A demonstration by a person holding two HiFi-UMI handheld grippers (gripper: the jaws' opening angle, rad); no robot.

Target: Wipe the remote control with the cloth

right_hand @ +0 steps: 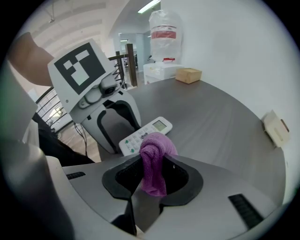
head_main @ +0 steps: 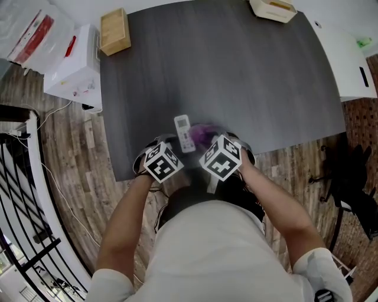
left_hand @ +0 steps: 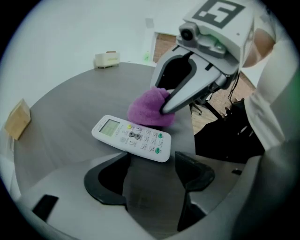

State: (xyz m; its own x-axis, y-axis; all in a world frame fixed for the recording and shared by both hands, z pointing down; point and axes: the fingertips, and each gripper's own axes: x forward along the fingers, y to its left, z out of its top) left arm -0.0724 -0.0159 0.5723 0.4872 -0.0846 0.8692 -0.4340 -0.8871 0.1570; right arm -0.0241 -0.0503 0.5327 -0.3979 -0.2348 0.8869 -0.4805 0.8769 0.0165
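Leftmost, saw a white carton (head_main: 74, 62) beside the bench (head_main: 236, 76) and a wooden box (head_main: 114, 30) on its far left corner. Held the left tongs (left_hand: 151, 172) open and empty, low over the near edge, jaws just short of the remote control (left_hand: 132, 137). Found the remote control flat on the bench, face up, screen end pointing away. Held the purple cloth (left_hand: 147, 110) against its right side, bunched and clamped fast in the right tongs (right_hand: 152, 180). Noted a pale box (head_main: 273, 9) at the far right corner.
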